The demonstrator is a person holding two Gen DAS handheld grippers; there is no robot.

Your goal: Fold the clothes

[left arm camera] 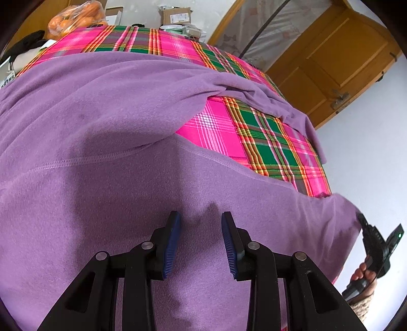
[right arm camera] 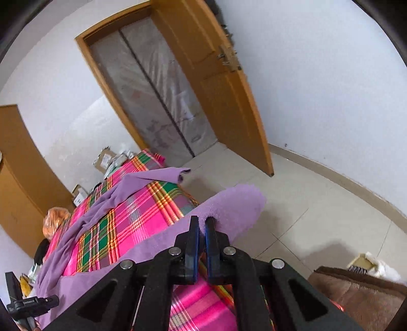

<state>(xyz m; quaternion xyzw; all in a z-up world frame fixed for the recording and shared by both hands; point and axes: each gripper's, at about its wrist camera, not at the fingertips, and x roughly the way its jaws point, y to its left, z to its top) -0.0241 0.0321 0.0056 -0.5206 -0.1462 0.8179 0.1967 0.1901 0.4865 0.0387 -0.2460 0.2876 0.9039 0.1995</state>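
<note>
**Pinching the hem, right side up**

Clamping hard now: the right gripper (right arm camera: 201, 224), centre of its own view, has its blue pads pressed together on a bunched edge of the purple fleece garment (right arm camera: 229, 203), and that corner stands lifted off the bed edge. At the lower right of the left wrist view the same tool (left arm camera: 374, 242) shows, gripped by a hand (left arm camera: 361, 273).

Over to the left gripper (left arm camera: 201, 224), bottom centre of its view: jaws partly spread, nothing between them, poised over the flat fleece (left arm camera: 101, 127). Whether the tips touch the cloth I cannot tell.

Upper left, a clear plastic bag (left arm camera: 76, 17) holds orange fruit; a cardboard box (left arm camera: 175, 14) sits top centre.

The garment lies spread across a pink-and-green plaid bedcover (left arm camera: 267, 142), one sleeve (left arm camera: 287, 107) trailing toward the right. Beyond: a wooden door (right arm camera: 229, 96), white walls, pale floor tiles (right arm camera: 318, 203).
</note>
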